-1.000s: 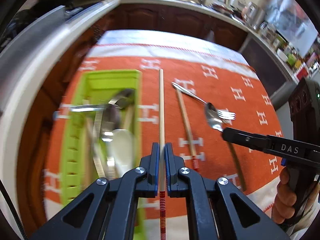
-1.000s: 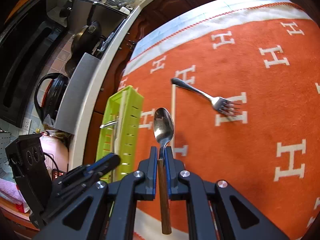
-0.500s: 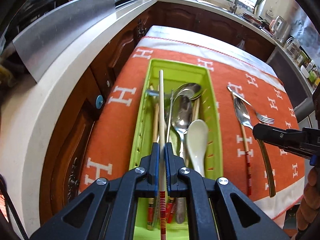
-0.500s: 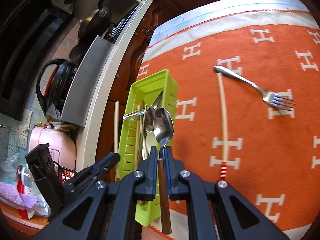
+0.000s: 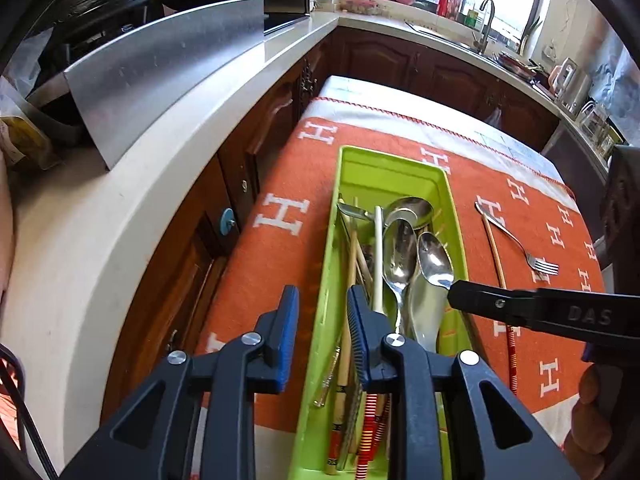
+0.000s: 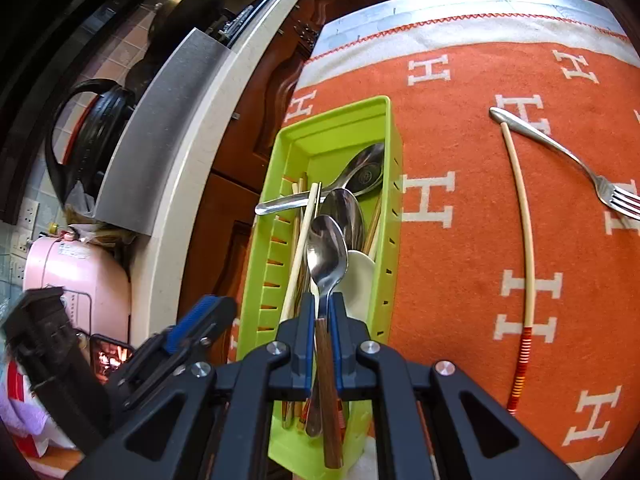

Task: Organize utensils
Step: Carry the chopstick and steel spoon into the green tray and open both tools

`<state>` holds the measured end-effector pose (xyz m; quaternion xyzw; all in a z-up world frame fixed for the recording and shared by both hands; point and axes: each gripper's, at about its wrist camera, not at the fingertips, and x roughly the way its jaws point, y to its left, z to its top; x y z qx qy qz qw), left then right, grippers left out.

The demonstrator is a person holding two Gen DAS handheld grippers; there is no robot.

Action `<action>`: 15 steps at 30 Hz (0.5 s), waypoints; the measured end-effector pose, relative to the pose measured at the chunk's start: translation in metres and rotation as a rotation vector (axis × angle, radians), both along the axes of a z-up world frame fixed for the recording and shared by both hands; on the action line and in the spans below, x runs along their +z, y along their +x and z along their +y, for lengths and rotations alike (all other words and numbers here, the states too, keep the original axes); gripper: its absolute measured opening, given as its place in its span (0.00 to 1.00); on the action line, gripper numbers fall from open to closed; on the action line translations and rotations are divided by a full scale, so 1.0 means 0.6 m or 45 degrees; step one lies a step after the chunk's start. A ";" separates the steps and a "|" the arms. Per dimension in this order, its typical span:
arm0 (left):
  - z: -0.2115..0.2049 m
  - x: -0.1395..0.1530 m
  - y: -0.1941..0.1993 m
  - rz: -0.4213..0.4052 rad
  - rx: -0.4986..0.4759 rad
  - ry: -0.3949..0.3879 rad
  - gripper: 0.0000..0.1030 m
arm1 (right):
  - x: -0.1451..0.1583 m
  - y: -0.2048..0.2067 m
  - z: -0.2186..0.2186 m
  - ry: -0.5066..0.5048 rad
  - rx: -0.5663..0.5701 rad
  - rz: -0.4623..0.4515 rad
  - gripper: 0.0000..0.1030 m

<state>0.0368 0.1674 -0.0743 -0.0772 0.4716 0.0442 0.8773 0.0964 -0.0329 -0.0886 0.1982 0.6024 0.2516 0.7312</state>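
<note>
A green utensil tray [image 5: 384, 157] [image 6: 332, 114] lies on the orange cloth and holds several spoons and chopsticks. My left gripper [image 5: 323, 308] hovers over the tray's near left rim. Its jaws are opening and nothing is between them. A pale chopstick [image 5: 378, 256] [image 6: 306, 232] lies in the tray just beyond its fingers. My right gripper [image 6: 322, 308] [image 5: 452, 300] is shut on the wooden handle of a steel spoon [image 6: 326, 252] [image 5: 434, 260], whose bowl hangs over the tray. To the tray's right, another chopstick [image 6: 524, 232] [image 5: 496, 264] and a fork [image 6: 560, 152] [image 5: 516, 240] rest on the cloth.
A white curved counter [image 5: 120, 220] with a steel sheet [image 5: 160, 68] and black pans runs along the left. Dark wooden cabinets [image 5: 260, 140] stand between counter and table. A pink appliance [image 6: 76, 276] sits at the lower left. A hand [image 5: 600, 420] grips the right tool.
The left gripper swung from the cloth to above the tray, then opened, and its chopstick dropped in. The right gripper carried the spoon leftward over the tray.
</note>
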 end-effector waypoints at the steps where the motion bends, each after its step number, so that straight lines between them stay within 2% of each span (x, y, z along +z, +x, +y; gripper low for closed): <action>1: 0.003 0.000 0.000 -0.001 0.006 -0.006 0.22 | -0.002 0.002 0.002 -0.006 -0.012 0.001 0.07; 4: 0.004 0.001 0.001 0.003 -0.016 -0.017 0.23 | -0.004 0.010 0.007 -0.018 -0.046 0.001 0.07; 6: -0.003 -0.005 0.000 0.036 -0.070 -0.037 0.35 | -0.007 0.014 0.012 -0.034 -0.046 0.000 0.08; 8: -0.015 -0.012 -0.001 0.060 -0.119 -0.045 0.37 | -0.010 0.015 0.017 -0.044 -0.035 0.009 0.10; 11: -0.033 -0.027 0.001 0.098 -0.164 0.005 0.37 | -0.012 0.012 0.018 -0.040 -0.026 -0.001 0.10; 13: -0.044 -0.030 0.001 0.095 -0.172 0.073 0.37 | -0.007 0.010 0.016 -0.042 -0.022 -0.025 0.10; 14: -0.049 -0.030 0.000 0.091 -0.178 0.097 0.31 | -0.003 0.010 0.013 -0.039 -0.023 -0.041 0.10; 15: -0.052 -0.030 0.001 0.084 -0.185 0.109 0.16 | 0.000 0.009 0.008 -0.035 -0.025 -0.055 0.10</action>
